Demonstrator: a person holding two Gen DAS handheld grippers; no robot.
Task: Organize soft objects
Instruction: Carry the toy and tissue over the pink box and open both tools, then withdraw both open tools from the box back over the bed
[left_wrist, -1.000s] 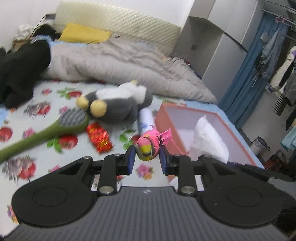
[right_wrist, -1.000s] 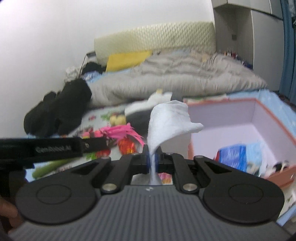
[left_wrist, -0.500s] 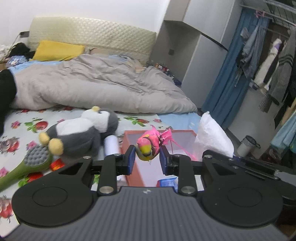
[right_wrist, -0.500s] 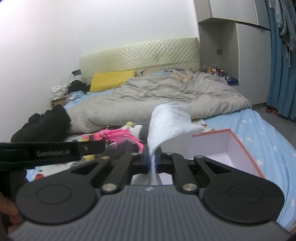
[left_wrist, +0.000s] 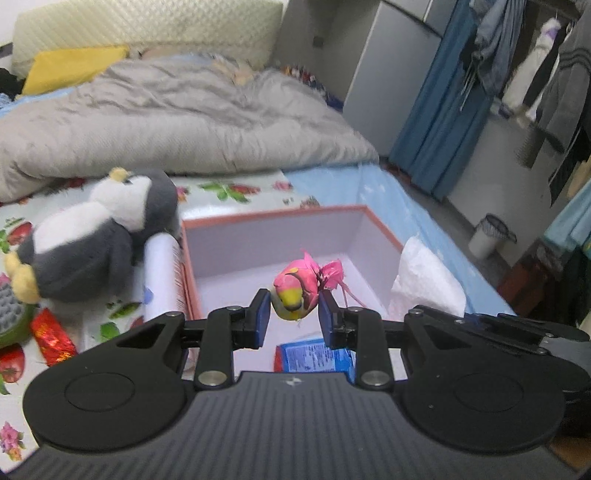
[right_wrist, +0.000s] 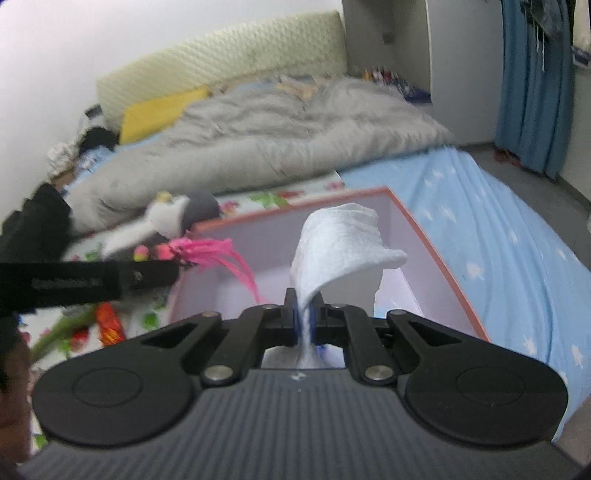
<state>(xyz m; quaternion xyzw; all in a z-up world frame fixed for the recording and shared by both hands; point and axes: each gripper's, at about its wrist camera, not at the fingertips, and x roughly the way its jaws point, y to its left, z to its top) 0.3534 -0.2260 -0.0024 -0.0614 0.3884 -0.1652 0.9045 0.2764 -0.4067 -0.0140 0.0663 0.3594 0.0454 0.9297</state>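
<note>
A: Why are both items held above the orange-rimmed box (left_wrist: 380, 225)?

B: A drop inside is likely intended; the pink bird toy (left_wrist: 295, 291) is pinched by the left gripper (left_wrist: 289, 317), jaws part-closed; the white cloth (right_wrist: 340, 243) is clamped by the right gripper (right_wrist: 303, 318), jaws nearly together.

A: What is obscured?

B: The box floor is largely hidden; only a blue packet (left_wrist: 314, 358) is seen.

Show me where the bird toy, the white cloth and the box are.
bird toy (left_wrist: 293, 291): left wrist view, on its pink and yellow body.
white cloth (right_wrist: 341, 242): right wrist view, on its upper fold.
box (left_wrist: 273, 215): left wrist view, on its far rim.
</note>
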